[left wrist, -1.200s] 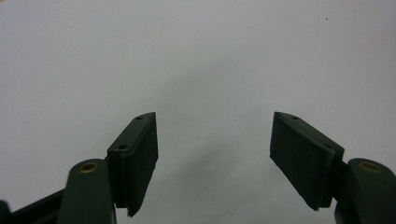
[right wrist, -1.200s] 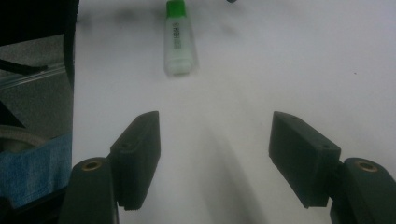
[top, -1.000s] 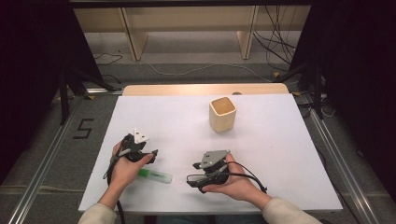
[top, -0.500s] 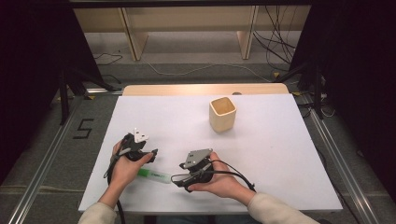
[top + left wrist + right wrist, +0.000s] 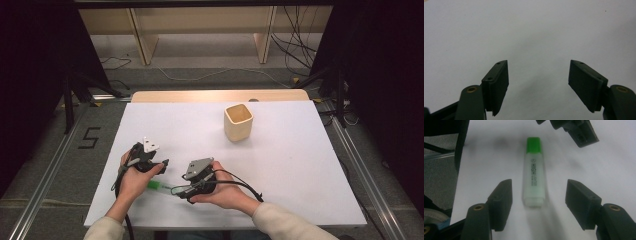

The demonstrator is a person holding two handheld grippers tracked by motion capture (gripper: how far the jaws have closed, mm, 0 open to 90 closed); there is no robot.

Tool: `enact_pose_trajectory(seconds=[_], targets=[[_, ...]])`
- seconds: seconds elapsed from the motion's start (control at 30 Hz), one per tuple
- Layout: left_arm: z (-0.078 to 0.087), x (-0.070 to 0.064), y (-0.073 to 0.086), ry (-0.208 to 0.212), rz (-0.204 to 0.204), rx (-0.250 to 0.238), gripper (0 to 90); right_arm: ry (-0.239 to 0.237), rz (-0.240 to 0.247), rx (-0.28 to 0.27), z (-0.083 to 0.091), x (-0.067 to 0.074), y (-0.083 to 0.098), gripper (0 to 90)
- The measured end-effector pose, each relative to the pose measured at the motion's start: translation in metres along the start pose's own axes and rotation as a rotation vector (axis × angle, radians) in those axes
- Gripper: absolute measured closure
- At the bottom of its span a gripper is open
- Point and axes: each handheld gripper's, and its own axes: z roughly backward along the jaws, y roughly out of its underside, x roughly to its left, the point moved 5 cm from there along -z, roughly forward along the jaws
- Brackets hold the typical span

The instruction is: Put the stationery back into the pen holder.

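On the white table (image 5: 300, 165), the right gripper (image 5: 539, 195) spreads its 2 jaws wide around a green highlighter (image 5: 534, 173) lying flat between them, untouched, while the left gripper (image 5: 538, 75) gapes empty just beside it.

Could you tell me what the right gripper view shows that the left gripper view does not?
The right gripper view has a green-capped highlighter lying between its open right tongs, with the jaws of the other tongs above. The left gripper view has just the open left tongs over bare surface. Both share the white table and parted black jaws.
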Motion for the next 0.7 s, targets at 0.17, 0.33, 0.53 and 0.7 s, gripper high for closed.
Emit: enact_pose_trajectory(seconds=[0.17, 0.33, 0.53, 0.7], targets=[[0.000, 0.001, 0.000, -0.001, 0.000, -0.001, 32.6, 0.001, 0.004, 0.002, -0.006, -0.001, -0.005, 40.1], [0.000, 0.001, 0.000, -0.001, 0.006, -0.003, 32.7, -0.005, 0.012, 0.005, -0.017, 0.001, -0.010, 41.4], [-0.001, 0.001, 0.000, -0.001, 0.010, -0.007, 32.7, -0.011, 0.022, 0.017, -0.029, 0.003, -0.014, 43.7], [-0.001, 0.001, 0.000, 0.001, 0.011, -0.005, 32.8, -0.012, 0.029, 0.027, -0.035, 0.003, -0.016, 45.0]])
